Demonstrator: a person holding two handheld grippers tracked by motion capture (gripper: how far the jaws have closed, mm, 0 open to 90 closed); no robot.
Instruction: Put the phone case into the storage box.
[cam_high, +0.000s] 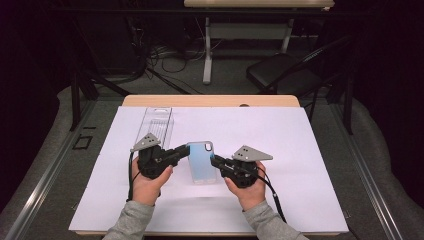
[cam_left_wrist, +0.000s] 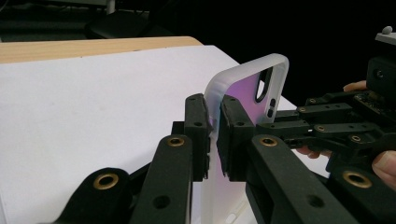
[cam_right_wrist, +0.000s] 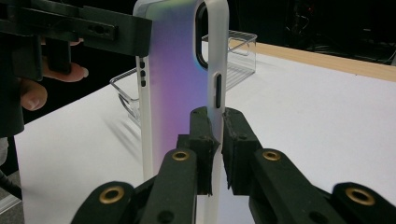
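A translucent phone case (cam_high: 201, 161) with a pale blue-violet sheen is held just above the white sheet (cam_high: 300, 150), at the middle of the table. My left gripper (cam_high: 186, 150) is shut on its left long edge. In the left gripper view the pads (cam_left_wrist: 198, 122) of that gripper (cam_left_wrist: 214, 116) pinch the frosted rim of the case (cam_left_wrist: 243, 88). My right gripper (cam_high: 214, 161) is shut on the opposite edge. The right gripper view shows this gripper (cam_right_wrist: 220, 123) clamping the white rim of the case (cam_right_wrist: 175, 70) just below a side button slot.
A clear plastic box (cam_high: 156, 122) lies on the sheet behind the left gripper, also seen in the right gripper view (cam_right_wrist: 233, 51). Beyond the wooden table edge (cam_high: 210, 100) stand a black chair (cam_high: 280, 72) and cables on the floor.
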